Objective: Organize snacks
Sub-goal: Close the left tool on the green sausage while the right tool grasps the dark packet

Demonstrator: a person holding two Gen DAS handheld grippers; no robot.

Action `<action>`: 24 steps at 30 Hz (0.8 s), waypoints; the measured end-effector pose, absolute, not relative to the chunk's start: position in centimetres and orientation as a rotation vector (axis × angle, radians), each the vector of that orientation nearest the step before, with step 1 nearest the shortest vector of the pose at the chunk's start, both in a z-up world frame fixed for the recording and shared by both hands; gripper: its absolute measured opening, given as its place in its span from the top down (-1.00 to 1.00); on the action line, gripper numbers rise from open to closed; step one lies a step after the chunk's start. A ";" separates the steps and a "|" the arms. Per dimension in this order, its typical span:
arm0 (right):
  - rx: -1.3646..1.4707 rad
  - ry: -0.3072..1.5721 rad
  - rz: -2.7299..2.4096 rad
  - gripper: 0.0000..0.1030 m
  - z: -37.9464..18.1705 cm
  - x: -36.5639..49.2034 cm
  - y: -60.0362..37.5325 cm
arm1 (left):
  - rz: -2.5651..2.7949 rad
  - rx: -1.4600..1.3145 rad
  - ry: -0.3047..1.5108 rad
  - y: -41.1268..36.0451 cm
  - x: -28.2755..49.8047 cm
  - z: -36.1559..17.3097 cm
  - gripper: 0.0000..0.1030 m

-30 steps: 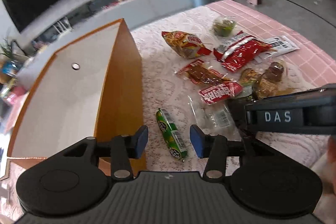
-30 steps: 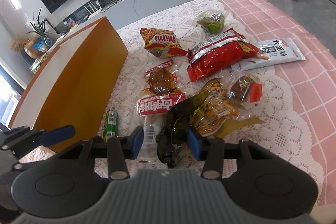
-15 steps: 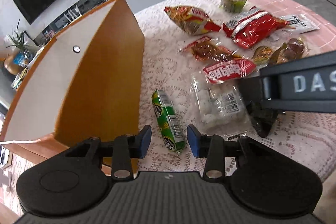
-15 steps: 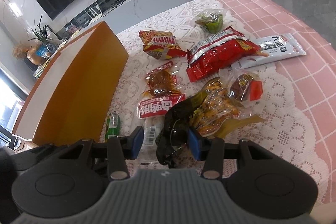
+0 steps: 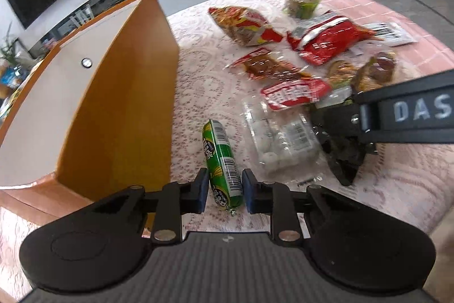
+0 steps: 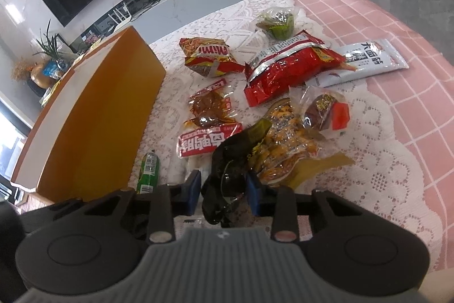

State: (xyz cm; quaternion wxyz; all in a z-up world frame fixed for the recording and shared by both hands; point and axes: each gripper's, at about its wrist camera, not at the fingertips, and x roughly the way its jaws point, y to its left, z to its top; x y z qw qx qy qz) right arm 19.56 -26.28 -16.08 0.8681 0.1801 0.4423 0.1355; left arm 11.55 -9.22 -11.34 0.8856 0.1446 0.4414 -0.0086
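On white lace cloth (image 5: 198, 81), left gripper (image 5: 222, 190) pinches a glossy green sausage-shaped tube (image 5: 221, 158); right gripper (image 6: 224, 189) is closing around a crinkled black packet (image 6: 227, 169).

The big orange box (image 5: 122, 110) is blocking the left side; bare lace cloth (image 6: 377, 175) is lying open on the right.

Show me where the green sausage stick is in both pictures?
Left wrist view: the green sausage stick lies bottom centre, its near end between the left gripper pads, which are shut on it.
Right wrist view: it is lower left, partly hidden behind the gripper body, beside the orange box.
Shared landmark: the orange box stands just left of the stick in both views.
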 end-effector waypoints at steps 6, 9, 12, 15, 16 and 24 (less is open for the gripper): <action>0.310 0.979 0.319 0.38 -15.5 18.1 -25.6 | -0.136 0.302 0.978 -8.2 10.4 -10.4 0.48; 0.285 0.986 0.306 0.36 -15.5 17.9 -25.2 | -0.145 0.251 1.014 -7.4 10.7 -10.4 0.48; 0.273 1.009 0.281 0.31 -15.9 18.2 -25.1 | -0.144 0.216 1.023 -6.9 11.1 -10.6 0.46; 0.303 1.011 0.277 0.29 -16.1 18.5 -25.4 | -0.131 0.212 1.003 -6.9 11.4 -10.9 0.25; 0.312 1.011 0.278 0.27 -16.1 18.5 -25.5 | -0.129 0.212 0.996 -7.0 11.5 -11.1 0.17; 0.321 1.041 0.272 0.25 -16.7 19.1 -25.2 | -0.093 0.275 0.951 -8.2 11.9 -11.9 -0.02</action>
